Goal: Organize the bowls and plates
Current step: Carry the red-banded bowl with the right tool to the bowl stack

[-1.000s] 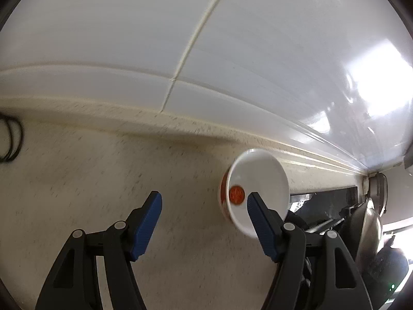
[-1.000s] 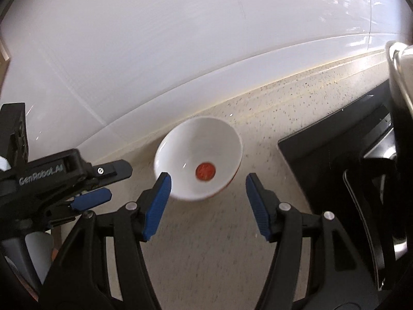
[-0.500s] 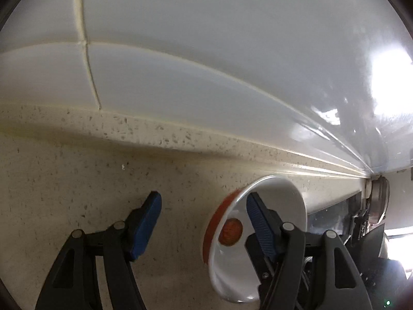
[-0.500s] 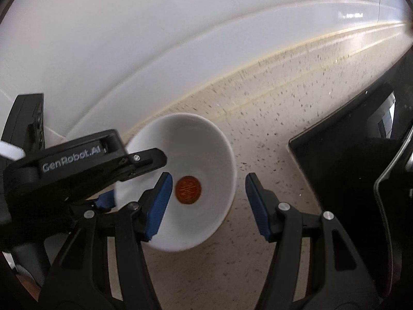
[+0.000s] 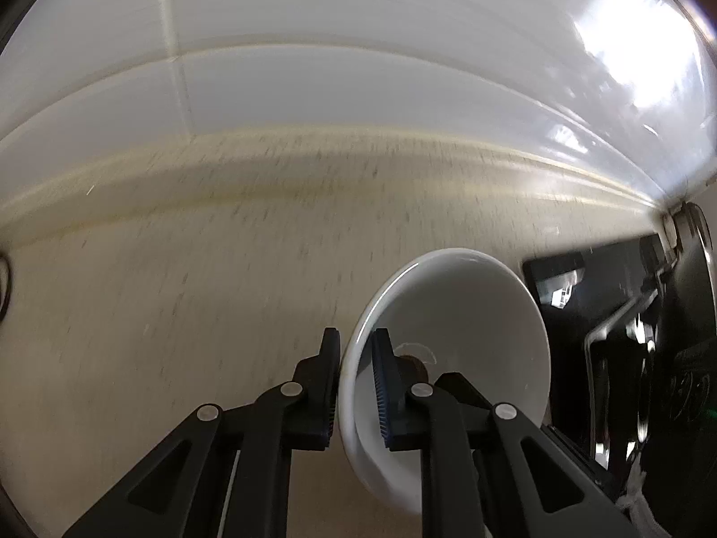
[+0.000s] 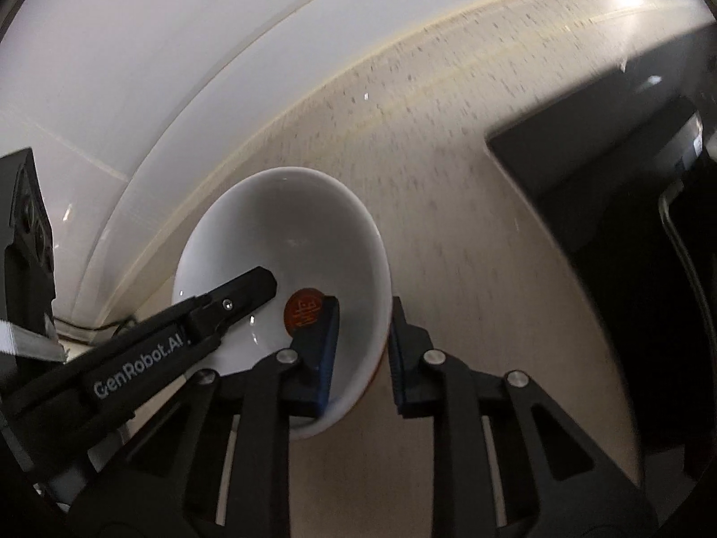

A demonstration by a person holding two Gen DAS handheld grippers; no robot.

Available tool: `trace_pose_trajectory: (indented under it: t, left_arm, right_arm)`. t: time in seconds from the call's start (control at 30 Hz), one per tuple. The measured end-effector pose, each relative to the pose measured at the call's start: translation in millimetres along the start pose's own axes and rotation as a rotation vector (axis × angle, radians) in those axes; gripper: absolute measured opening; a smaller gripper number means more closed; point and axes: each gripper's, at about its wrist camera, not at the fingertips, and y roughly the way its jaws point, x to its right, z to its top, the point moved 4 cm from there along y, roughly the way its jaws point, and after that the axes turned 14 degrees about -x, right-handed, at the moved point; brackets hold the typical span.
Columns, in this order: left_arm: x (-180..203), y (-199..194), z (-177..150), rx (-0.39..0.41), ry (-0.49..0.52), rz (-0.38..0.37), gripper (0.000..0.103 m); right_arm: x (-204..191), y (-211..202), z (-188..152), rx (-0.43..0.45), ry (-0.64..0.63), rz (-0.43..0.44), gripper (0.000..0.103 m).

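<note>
Item: white bowl (image 6: 287, 242) with a red mark inside, on the speckled worktop (image 6: 448, 233) beside a black hob (image 6: 605, 170). Left gripper (image 5: 354, 385) clamped on its left rim. Right gripper (image 6: 363, 349) closing, jaws straddling the right rim.

The left gripper (image 5: 354, 385) pinched one side of the bowl (image 6: 287, 242) rim, while the right gripper's (image 6: 360, 349) jaws were closing, seemingly pressing the opposite rim.
</note>
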Motion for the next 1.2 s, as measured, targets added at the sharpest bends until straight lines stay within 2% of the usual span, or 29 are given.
trace_pose_trajectory:
  t: [0.3, 0.33, 0.47, 0.53, 0.6, 0.9, 1.2]
  left_arm:
    - [-7, -30, -76, -0.006, -0.018, 0.025, 0.015]
    - [-8, -33, -76, -0.008, -0.024, 0.024, 0.015]
    - [-7, -34, -114, -0.013, -0.065, -0.013, 0.015]
    - [4, -26, -127, -0.005, -0.067, -0.01, 0.016]
    - [7, -32, -143, 0.013, -0.059, 0.005, 0.015]
    - [0, -56, -195, 0.041, -0.086, -0.002, 0.015]
    - [-6, -65, -219, 0.068, -0.098, -0.015, 0.015]
  right_arm:
    - [-5, -24, -71, -0.022, -0.04, 0.048, 0.024]
    - [-6, -26, -78, -0.025, -0.044, 0.051, 0.024]
    - [-1, -39, -108, -0.033, -0.065, 0.056, 0.024]
    - [6, -42, -104, -0.033, -0.077, 0.058, 0.024]
    - [9, -50, -117, -0.032, -0.094, 0.059, 0.024]
    - [3, -58, -150, -0.038, -0.151, 0.061, 0.024]
    - [-11, -85, -192, -0.035, -0.198, 0.06, 0.024]
